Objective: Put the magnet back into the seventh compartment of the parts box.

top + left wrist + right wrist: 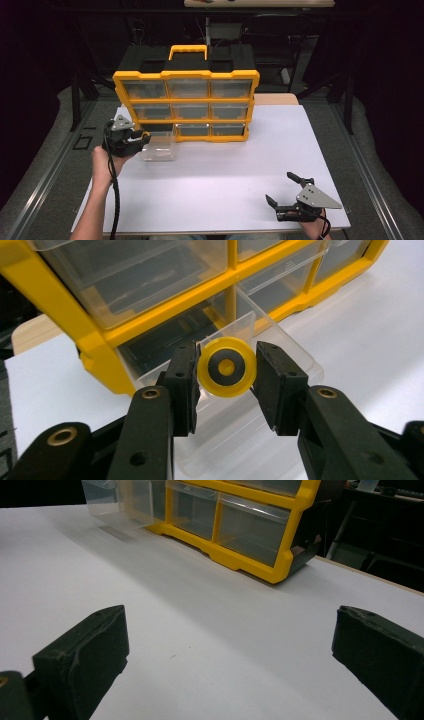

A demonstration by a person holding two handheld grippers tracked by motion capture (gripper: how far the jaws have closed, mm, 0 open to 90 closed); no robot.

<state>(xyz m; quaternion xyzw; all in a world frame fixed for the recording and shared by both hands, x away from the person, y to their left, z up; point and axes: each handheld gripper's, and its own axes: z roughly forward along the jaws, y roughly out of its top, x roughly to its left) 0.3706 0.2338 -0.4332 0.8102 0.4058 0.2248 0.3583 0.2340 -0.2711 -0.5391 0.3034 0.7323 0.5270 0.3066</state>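
A: Where is the wheel (pixel 226 367) now?

B: Our left claw (pixel 226 371) grips it between the two pads, flat face toward us. It hangs just above the drawer (pixel 295 357), the clear one pulled out of the bottom-left slot of the organizer (pixel 186 100). So the drawer lies straight below and a little ahead of the claw.

A: And the hand?

B: The left forearm comes from the near-left edge of the tabletop (pixel 220 165), and the claw points toward the organizer. We judge only a small lowering is needed before release.

A: The right claw (pixel 286 192)?

B: Open and holding nothing, near the front-right corner, well apart.
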